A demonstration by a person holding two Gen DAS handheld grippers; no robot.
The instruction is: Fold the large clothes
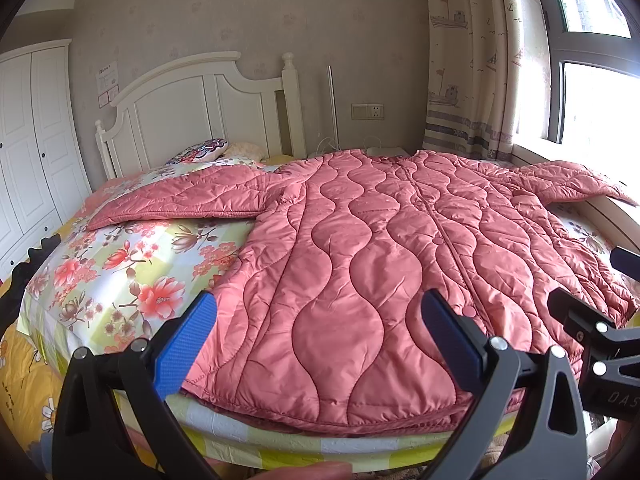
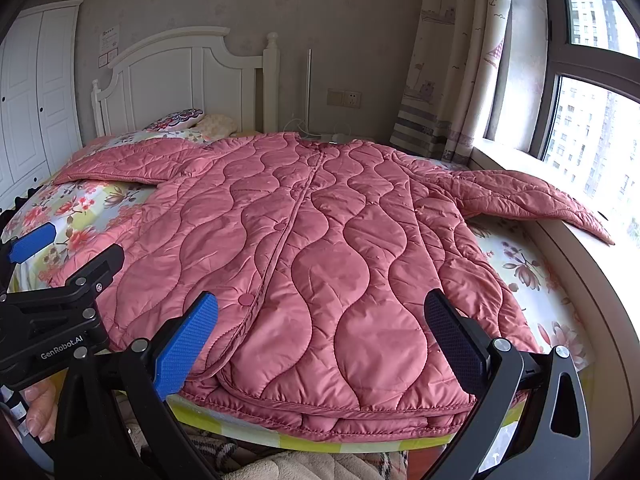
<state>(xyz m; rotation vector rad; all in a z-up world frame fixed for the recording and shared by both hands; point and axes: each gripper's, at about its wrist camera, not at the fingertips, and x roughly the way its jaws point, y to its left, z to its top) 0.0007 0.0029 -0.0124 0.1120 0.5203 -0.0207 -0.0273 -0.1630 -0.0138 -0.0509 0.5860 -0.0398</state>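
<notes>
A large pink quilted coat lies flat on the bed, front up, collar toward the headboard and hem at the near edge. Its left sleeve stretches over the floral sheet. Its right sleeve reaches onto the windowsill. My left gripper hovers open over the hem's left half, nothing between its blue pads. My right gripper hovers open over the hem's right half, holding nothing. In the right wrist view the left gripper shows at the left edge.
The bed has a floral sheet, a white headboard and pillows. A white wardrobe stands at the left. The window, its sill and a curtain run along the right. A hand holds the left gripper.
</notes>
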